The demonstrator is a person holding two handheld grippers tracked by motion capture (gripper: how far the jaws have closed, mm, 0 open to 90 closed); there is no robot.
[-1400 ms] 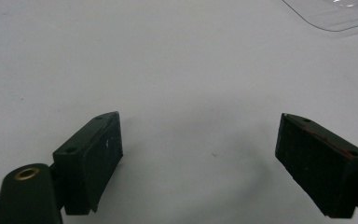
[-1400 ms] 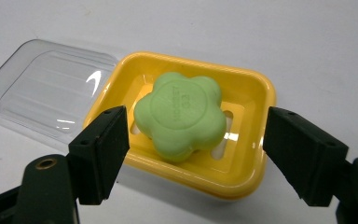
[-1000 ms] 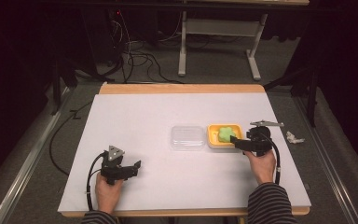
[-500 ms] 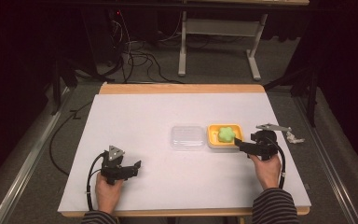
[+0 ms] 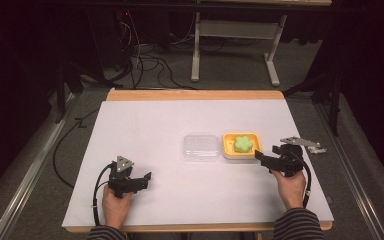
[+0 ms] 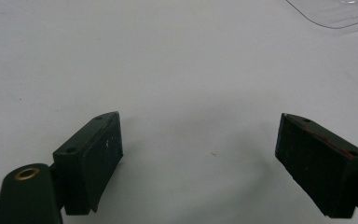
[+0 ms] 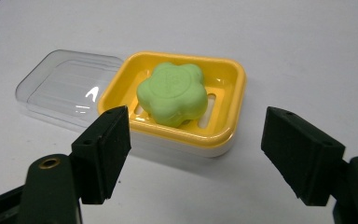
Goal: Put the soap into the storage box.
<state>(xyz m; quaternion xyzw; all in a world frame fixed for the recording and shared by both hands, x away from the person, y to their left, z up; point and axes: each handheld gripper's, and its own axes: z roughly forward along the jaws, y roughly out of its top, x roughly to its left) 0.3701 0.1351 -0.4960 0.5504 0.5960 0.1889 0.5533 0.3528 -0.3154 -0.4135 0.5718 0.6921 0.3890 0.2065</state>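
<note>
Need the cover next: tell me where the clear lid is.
In the high view the clear lid lies mid-table, touching the yellow soap dish on its left side.

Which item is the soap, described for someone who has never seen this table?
On the white table, look right of centre for the yellow rectangular plastic dish, beside a clear plastic lid. The pale green flower-shaped soap bar lies inside that dish: the table's one green, lobed thing.
</note>
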